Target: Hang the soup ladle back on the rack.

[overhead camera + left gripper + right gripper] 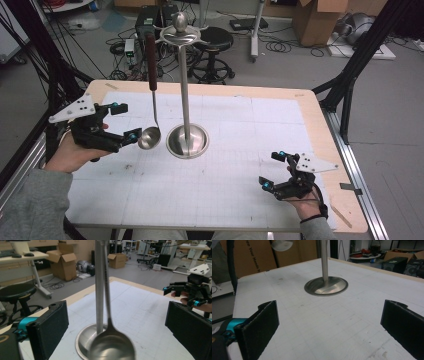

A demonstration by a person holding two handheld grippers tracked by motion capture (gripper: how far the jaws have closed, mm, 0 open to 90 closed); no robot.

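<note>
A steel stand (185, 75) with a round base (187, 141) rises from the middle of the white mat. A ladle (149, 137) with a brown handle hangs from a hook at the stand's top left, its bowl low beside the base. My left gripper (126, 122) is open just left of the bowl. In the left gripper view the ladle bowl (112, 346) hangs ahead between the spread pads (50, 330), touching neither. My right gripper (271, 170) stands open near the table's front right with nothing between its pads (259, 325). The stand's base (326, 286) lies ahead of it.
The white gridded mat (240, 190) covers a wooden table (320, 125). Beyond the far edge are a black stool (212, 45), cables and cardboard boxes (320, 20). Black frame struts stand at both table sides.
</note>
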